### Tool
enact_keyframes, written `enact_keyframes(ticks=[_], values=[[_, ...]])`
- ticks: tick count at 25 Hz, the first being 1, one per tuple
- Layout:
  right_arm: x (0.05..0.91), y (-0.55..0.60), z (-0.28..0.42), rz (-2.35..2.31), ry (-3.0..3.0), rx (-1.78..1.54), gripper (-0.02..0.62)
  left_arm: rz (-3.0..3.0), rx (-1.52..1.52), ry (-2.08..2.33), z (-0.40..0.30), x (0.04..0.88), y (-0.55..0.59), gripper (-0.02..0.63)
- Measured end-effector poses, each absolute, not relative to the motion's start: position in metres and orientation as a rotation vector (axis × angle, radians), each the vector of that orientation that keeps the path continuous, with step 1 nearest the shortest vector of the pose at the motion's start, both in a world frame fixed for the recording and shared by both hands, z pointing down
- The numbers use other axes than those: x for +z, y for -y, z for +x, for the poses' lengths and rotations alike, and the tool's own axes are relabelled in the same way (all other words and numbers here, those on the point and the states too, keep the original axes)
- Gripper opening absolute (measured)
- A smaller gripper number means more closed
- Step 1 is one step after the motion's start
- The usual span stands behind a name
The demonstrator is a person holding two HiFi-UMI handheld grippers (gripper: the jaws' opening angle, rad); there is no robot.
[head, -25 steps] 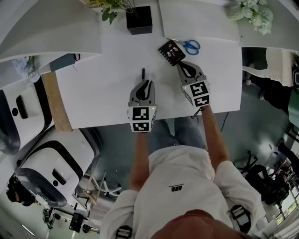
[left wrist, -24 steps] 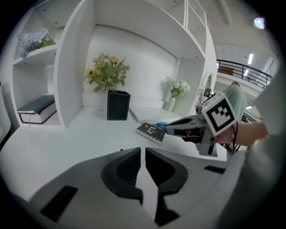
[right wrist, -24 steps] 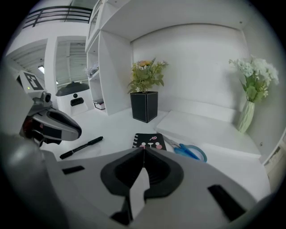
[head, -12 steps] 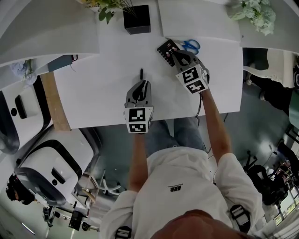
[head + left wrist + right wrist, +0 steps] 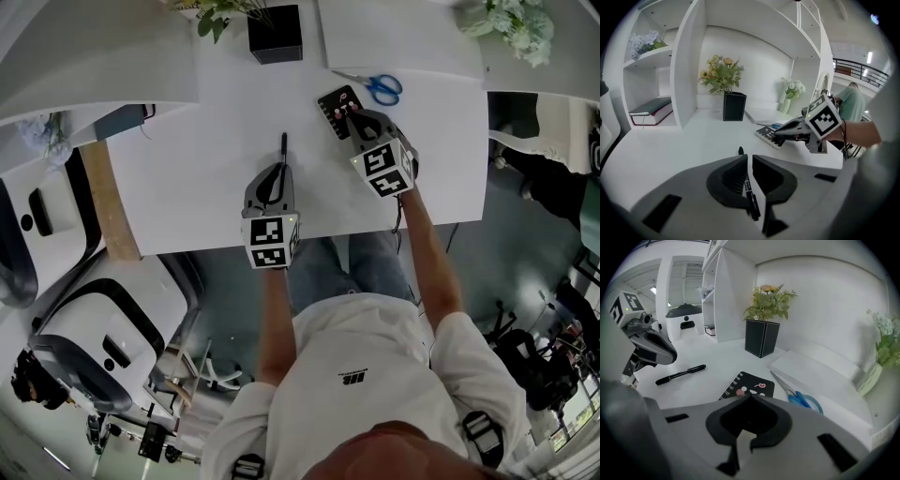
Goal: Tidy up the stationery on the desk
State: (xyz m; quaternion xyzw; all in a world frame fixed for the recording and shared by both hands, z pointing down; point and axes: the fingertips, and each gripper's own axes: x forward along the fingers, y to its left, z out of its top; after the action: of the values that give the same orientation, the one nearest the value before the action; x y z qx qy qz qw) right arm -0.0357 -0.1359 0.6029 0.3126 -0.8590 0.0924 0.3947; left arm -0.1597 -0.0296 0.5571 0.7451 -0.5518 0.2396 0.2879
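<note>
One flower-filled black vase (image 5: 275, 36); left gripper (image 5: 749, 158) clamped on pen (image 5: 283, 145), right gripper (image 5: 750, 397) closed, empty.

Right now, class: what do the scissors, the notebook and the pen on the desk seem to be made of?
Scissors: bare grey metal blades, glossy blue handles, likely plastic.
Notebook: matte black cover, probably card, with wire spiral binding.
Pen: black, slightly shiny barrel, likely plastic.

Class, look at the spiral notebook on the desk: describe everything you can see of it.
The notebook has a black cover bearing pink and white cartoon marks, and a wire spiral down one long edge. It lies closed and flat on the white desk. The right gripper has its shut tips at the notebook's near edge; the scissors lie just beyond it.
</note>
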Motion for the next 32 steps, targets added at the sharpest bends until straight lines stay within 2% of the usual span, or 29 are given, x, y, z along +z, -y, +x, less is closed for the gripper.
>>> enact_keyframes(ticks=[32], values=[[0.6,0.025,-0.081,0.673,2.244,0.283,-0.005,1.915,0.655,1.414,-0.17,0.585,-0.008,0.0]])
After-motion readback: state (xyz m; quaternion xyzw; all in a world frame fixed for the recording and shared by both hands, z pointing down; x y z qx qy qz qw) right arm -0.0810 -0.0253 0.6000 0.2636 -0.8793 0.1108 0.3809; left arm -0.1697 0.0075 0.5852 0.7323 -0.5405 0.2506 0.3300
